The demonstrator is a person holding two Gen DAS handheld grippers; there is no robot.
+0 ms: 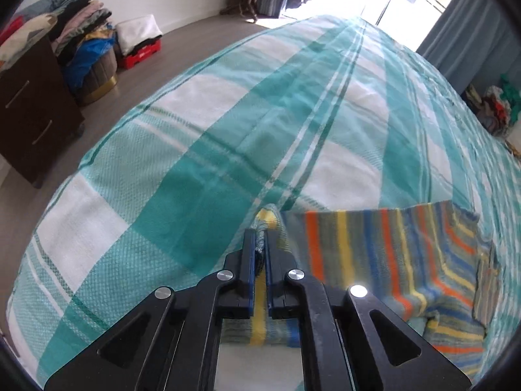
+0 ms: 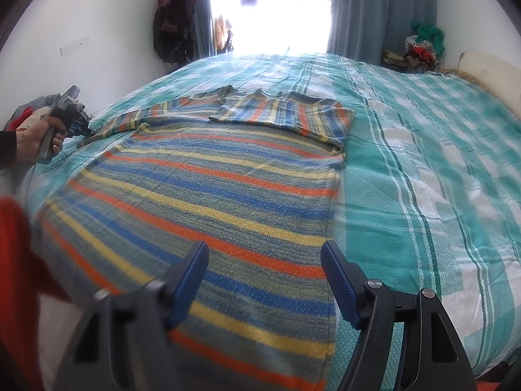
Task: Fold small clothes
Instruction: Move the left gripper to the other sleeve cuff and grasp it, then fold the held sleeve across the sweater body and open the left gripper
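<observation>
My left gripper (image 1: 259, 238) is pinched tight on the cuff end of the striped sweater's (image 2: 208, 202) sleeve (image 1: 265, 220), low in the centre of its own view, with a bunched bit of knit squeezed between the blue pads. In the right wrist view that same gripper (image 2: 83, 128) sits at the left edge, my hand (image 2: 35, 138) wrapped round its handle, the sleeve (image 2: 130, 120) running from it toward the sweater's shoulder. My right gripper (image 2: 263, 257) hangs with its jaws spread wide at the bottom of its frame, nothing between them, poised over the hem end of the sweater near its right-hand side edge. The sweater lies flat on the bed, filling the middle of the right view, its bands blue, orange, yellow and grey; the other sleeve (image 2: 283, 114) is already folded across the chest in the upper centre. Under it spreads the teal and white checked bedspread (image 2: 423, 169). In the left view, a dark drawer unit (image 1: 35, 110) stands at the left edge with a heap of clothes (image 1: 78, 22) stacked beside it in the upper left, and bright window light burns out the top of both frames, blue curtains (image 2: 361, 9) hanging to the right.
</observation>
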